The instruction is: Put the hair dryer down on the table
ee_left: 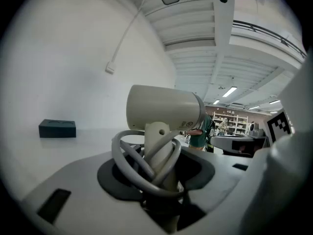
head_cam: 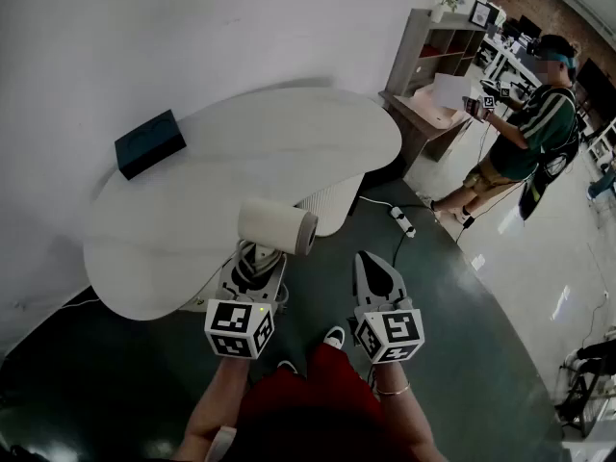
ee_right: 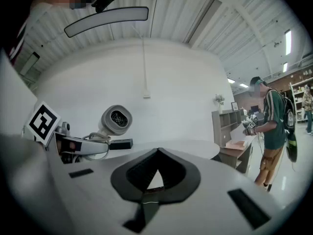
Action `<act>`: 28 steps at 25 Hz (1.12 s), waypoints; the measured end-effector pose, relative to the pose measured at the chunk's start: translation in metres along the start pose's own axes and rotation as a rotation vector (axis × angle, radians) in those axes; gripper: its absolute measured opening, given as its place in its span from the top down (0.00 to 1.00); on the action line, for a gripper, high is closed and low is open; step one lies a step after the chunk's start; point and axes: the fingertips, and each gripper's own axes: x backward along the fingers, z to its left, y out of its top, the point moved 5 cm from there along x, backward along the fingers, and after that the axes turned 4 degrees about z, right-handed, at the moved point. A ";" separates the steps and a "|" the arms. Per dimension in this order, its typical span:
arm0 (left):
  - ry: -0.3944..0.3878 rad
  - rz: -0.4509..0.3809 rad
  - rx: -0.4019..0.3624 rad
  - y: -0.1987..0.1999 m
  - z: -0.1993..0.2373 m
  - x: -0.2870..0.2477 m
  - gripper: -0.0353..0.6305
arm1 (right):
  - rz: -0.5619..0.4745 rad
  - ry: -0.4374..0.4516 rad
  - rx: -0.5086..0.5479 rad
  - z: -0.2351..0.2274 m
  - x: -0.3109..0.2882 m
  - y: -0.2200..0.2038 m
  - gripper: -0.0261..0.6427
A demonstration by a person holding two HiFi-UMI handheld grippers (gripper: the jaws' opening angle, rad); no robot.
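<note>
Head view. Left gripper [head_cam: 255,263] is clamped on the handle of the dryer [head_cam: 277,226]. The handle runs up out of the jaws and the barrel sits crosswise on top. The barrel's long axis lies roughly along the near rim of the table [head_cam: 241,152], open end to the right. The dryer hangs at that rim, and the bare tabletop is ahead and to the left. A box [head_cam: 149,142] sits far back left, well apart. Right gripper [head_cam: 367,261] is beside the left one over the floor, and the left is the nearer to the table.

Left gripper view. The jaws stand partly apart, pressing on the handle, with the cord [ee_left: 142,163] looped round it. The barrel is above and just ahead of the jaws. The tabletop stretches beyond it.

Right gripper view. The jaw tips meet and nothing is between them. The dryer [ee_right: 116,120] is off to the left, well apart.

Judgement: the set-down turns on the left gripper going forward and down so the barrel lands inside the rim. Height above the top cannot be read.
</note>
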 end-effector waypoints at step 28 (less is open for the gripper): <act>0.017 0.081 0.029 0.036 -0.063 -0.163 0.64 | -0.033 0.022 -0.058 -0.162 -0.048 0.028 0.94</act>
